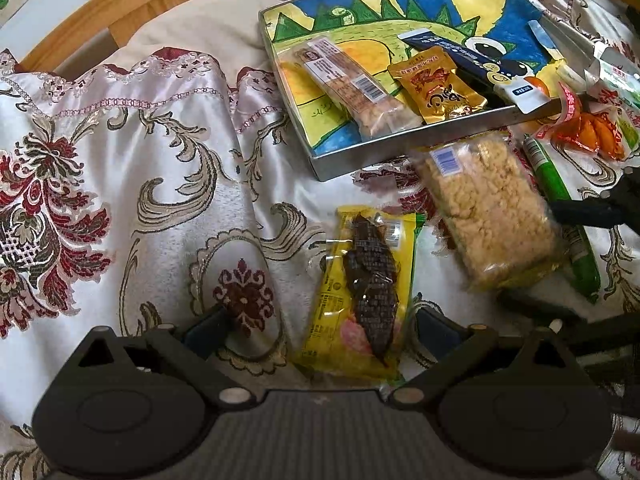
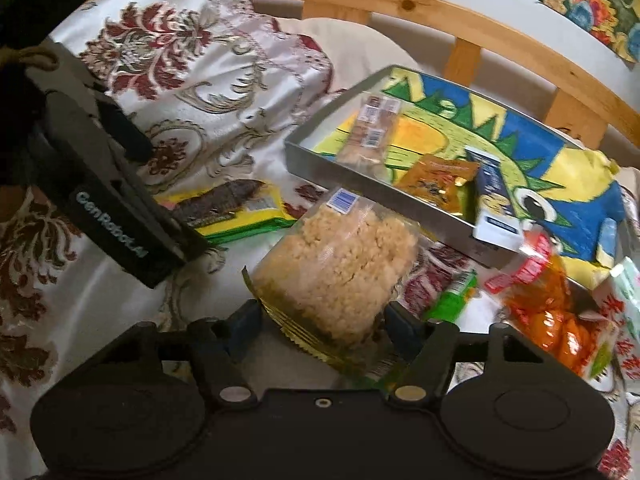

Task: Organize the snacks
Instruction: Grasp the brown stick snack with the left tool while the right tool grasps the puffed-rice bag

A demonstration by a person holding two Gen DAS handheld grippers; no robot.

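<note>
While left view adds yellow packet, right tongs clasp rice cake

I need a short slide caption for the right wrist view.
Right tongs around a crispy rice snack pack beside the metal tray.

bedspread: white satin, red floral | tray: grey rim | packet: yellow

- A bed covered in pale satin cloth with a red floral pattern.
- Directly on it: metal tray, yellow snack packet, clear-wrapped rice cake, green tube, orange packets.
</note>
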